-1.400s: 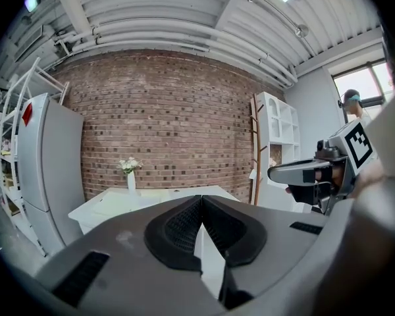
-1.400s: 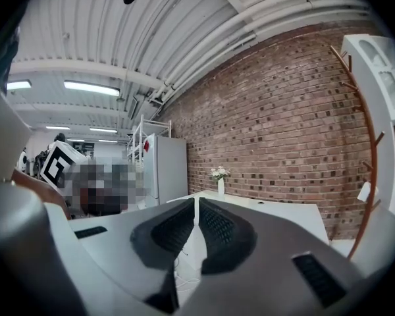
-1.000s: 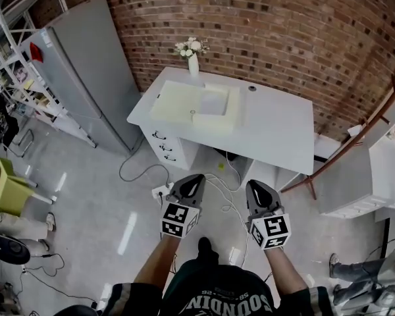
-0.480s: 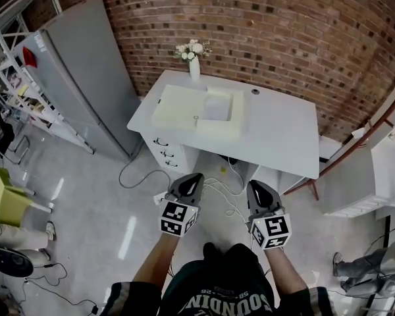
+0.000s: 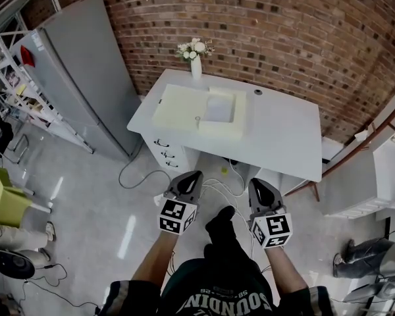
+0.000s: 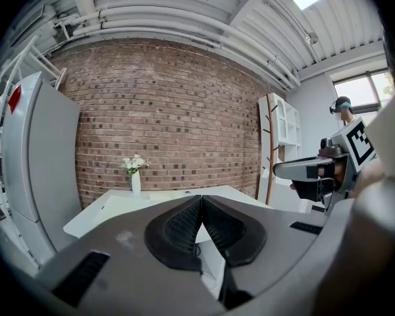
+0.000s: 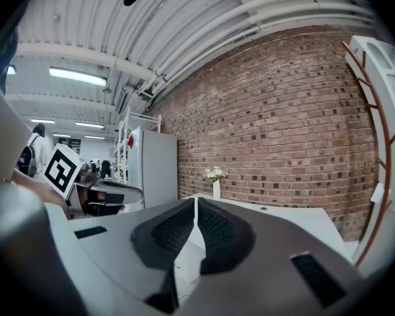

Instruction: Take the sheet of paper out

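Note:
A white desk stands against the brick wall. On it lies a pale cream open case with a whiter sheet of paper in its right half. A vase of white flowers stands behind it. My left gripper and right gripper hang side by side over the floor, well short of the desk. Both are shut and empty. In the left gripper view the pads meet with the desk far ahead. The right gripper view shows its jaws closed.
A tall grey cabinet stands left of the desk, with metal shelving beyond it. Cables trail on the floor before the desk drawers. A white unit and a wooden stand are at the right. A person's legs show lower right.
The desk has drawn slightly nearer in the head view, and a dark shoe has stepped forward between my arms. Both grippers stay shut and keep their places side by side.

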A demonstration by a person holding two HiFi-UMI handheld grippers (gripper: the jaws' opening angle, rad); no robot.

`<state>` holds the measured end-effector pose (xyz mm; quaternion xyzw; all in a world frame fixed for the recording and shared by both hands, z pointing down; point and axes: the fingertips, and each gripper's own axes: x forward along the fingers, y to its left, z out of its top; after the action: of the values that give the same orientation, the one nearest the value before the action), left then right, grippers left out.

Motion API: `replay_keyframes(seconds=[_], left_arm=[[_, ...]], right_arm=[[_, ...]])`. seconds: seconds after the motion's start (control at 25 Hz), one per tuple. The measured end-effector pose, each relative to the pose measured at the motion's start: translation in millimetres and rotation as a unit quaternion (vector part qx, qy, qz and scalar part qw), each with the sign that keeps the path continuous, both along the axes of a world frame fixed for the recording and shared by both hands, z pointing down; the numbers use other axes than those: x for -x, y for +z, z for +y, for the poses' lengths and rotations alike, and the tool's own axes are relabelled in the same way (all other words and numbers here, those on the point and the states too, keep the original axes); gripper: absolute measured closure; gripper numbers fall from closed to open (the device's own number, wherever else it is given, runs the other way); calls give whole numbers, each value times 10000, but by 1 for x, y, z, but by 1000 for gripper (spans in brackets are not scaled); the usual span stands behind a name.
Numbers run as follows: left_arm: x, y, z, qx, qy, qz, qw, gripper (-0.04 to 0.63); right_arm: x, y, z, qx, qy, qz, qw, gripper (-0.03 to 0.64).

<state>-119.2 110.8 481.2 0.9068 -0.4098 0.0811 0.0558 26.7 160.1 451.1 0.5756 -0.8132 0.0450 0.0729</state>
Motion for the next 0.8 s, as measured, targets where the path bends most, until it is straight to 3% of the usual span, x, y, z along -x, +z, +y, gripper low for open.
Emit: replay_keyframes(seconds=[0.4, 0.8], left_arm=[[-7, 13, -47, 66, 25, -46, 10000, 584], [-23, 31, -141, 192, 112, -28, 9997, 584]], right_arm=[[-5, 12, -50, 19, 51, -108, 9999, 546], [-18, 26, -140, 112, 115, -77, 9998, 546]])
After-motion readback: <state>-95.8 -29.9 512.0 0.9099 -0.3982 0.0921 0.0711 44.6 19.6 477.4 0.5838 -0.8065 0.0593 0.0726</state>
